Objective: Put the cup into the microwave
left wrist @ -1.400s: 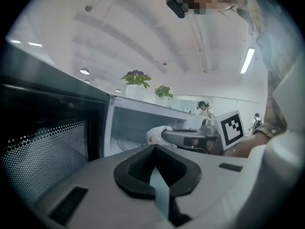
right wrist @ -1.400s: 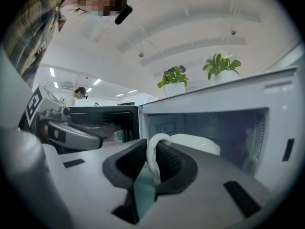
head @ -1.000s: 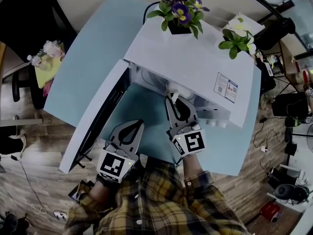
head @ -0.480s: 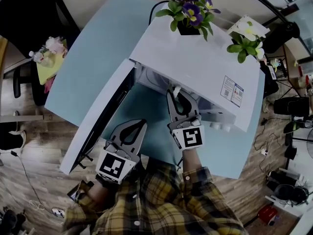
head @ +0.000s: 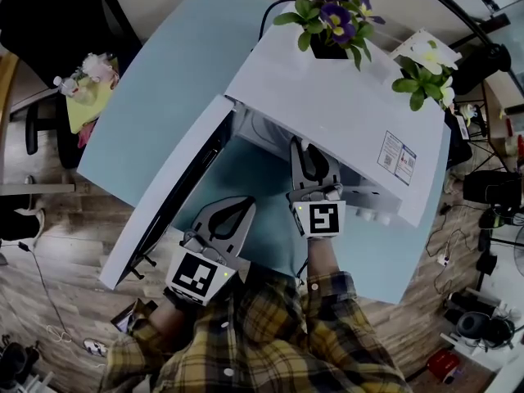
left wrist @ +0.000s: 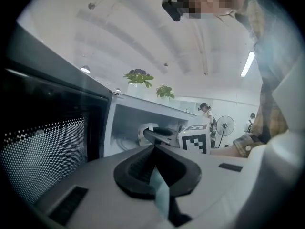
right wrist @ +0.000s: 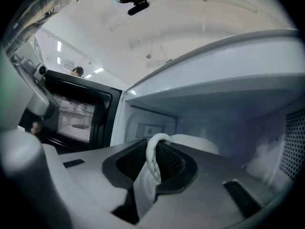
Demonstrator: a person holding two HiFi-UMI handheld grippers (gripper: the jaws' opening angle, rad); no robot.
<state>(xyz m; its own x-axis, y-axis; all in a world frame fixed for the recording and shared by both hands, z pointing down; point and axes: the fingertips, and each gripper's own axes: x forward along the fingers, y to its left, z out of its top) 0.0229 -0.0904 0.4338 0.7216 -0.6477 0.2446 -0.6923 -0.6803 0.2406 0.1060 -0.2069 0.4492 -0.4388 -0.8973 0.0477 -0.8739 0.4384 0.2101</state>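
A white microwave (head: 327, 113) stands on the light blue table (head: 164, 80), its door (head: 176, 191) swung open to the left. My right gripper (head: 304, 147) reaches level into the cavity and is shut on the white cup's handle (right wrist: 153, 159). The cup's body (right wrist: 195, 144) sits just beyond the jaws, inside the cavity (right wrist: 228, 128). In the head view the microwave's top hides the cup. The left gripper view shows the cup (left wrist: 143, 130) in the opening. My left gripper (head: 242, 205) hovers in front of the open door, jaws together and holding nothing.
Two flower pots (head: 332, 19) (head: 426, 68) stand on top of the microwave. The open door (right wrist: 76, 116) borders the left side of the space in front of the cavity. A chair and clutter lie on the wooden floor around the table.
My right gripper has pushed further into the microwave with the cup, which has gone under the microwave's top in the head view. The left gripper has stayed put.
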